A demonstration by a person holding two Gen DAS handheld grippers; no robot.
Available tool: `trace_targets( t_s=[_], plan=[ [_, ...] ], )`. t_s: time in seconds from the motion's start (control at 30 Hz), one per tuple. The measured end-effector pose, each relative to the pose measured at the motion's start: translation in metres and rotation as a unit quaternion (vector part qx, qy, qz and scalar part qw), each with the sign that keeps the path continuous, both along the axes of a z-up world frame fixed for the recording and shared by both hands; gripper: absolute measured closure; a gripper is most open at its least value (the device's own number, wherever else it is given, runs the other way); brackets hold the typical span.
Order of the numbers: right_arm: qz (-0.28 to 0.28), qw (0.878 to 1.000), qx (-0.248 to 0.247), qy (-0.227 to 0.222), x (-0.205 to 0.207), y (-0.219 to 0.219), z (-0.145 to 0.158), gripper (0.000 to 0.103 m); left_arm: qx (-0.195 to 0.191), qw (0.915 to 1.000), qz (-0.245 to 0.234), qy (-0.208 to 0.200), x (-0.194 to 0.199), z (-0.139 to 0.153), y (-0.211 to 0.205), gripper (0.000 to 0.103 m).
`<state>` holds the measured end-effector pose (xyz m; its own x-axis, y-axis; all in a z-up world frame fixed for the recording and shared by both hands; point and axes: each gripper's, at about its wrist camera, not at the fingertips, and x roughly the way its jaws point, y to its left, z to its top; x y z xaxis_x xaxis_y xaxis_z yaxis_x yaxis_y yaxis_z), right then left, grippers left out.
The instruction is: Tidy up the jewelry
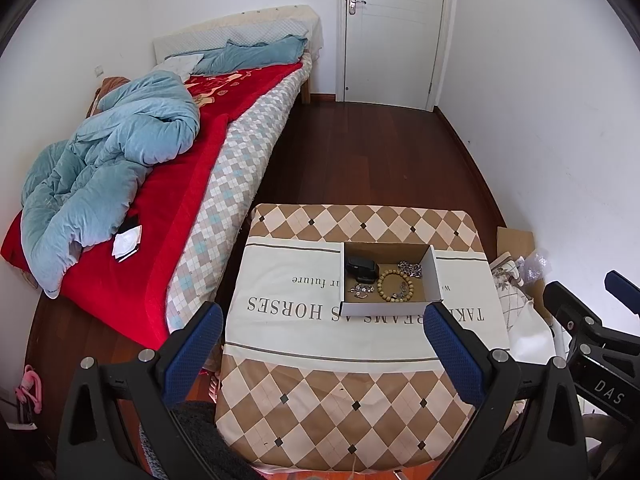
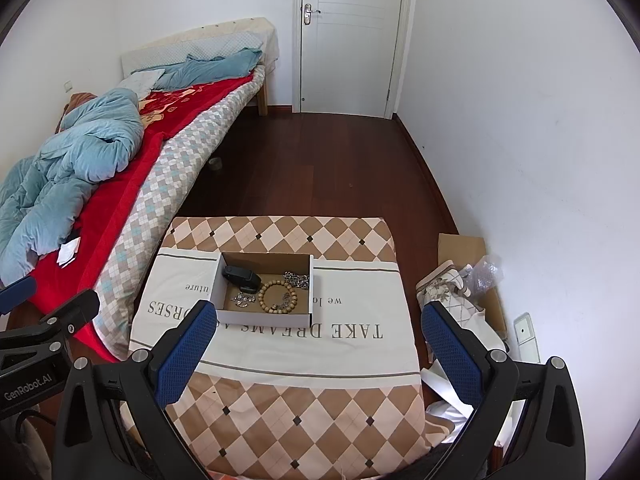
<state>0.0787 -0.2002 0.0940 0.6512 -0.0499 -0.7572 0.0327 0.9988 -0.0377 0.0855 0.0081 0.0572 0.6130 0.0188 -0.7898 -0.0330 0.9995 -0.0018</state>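
On the checked tablecloth [image 1: 320,400], ahead of both grippers, sits the box [image 1: 390,307] of jewelry — left gripper [image 1: 323,334] and right gripper [image 2: 319,330] spread wide, holding nothing.

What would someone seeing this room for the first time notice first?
Probably the red blanket on the bed at the left, with a rumpled pale blue duvet heaped on it. Next, the open cardboard box on the checkered table cloth in front, holding a wooden bead bracelet, silver chains and a black device.
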Motion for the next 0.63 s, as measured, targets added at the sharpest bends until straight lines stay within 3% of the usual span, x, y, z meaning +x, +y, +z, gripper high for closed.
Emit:
trace_targets(
  t_s=[0.63],
  plan=[
    [0.003,1.0,0.002,0.001,0.0025,-0.0063,0.0018,0.0,0.001,1.0,0.005,-0.006,-0.0028,0.0022,0.0028,0.001]
  ],
)
